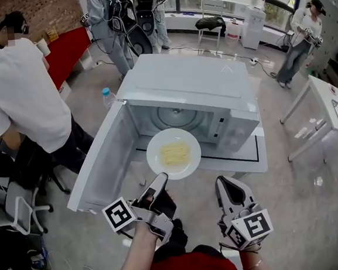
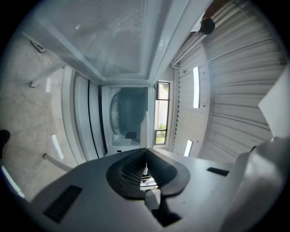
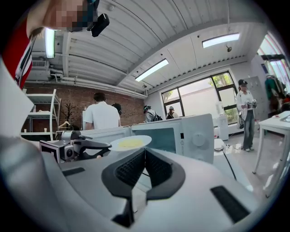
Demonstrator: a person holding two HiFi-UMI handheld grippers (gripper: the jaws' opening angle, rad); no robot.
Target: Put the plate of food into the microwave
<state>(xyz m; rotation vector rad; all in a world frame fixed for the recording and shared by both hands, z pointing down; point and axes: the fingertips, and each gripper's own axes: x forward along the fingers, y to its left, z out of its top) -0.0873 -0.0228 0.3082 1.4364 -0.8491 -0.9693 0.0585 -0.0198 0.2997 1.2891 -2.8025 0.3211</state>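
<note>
The round white plate (image 1: 156, 148) lies flat, face up (yellow noodles (image 1: 174, 153) on it), right at the mouth of the open white microwave (image 1: 194, 82). The left gripper (image 1: 160, 180) pinches its near rim. The right gripper (image 1: 222, 184) is closed on nothing.

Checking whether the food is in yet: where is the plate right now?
Head view, centre: the plate hangs at the mouth of the open microwave, right of its swung-out door, near rim pinched in the left gripper.
</note>
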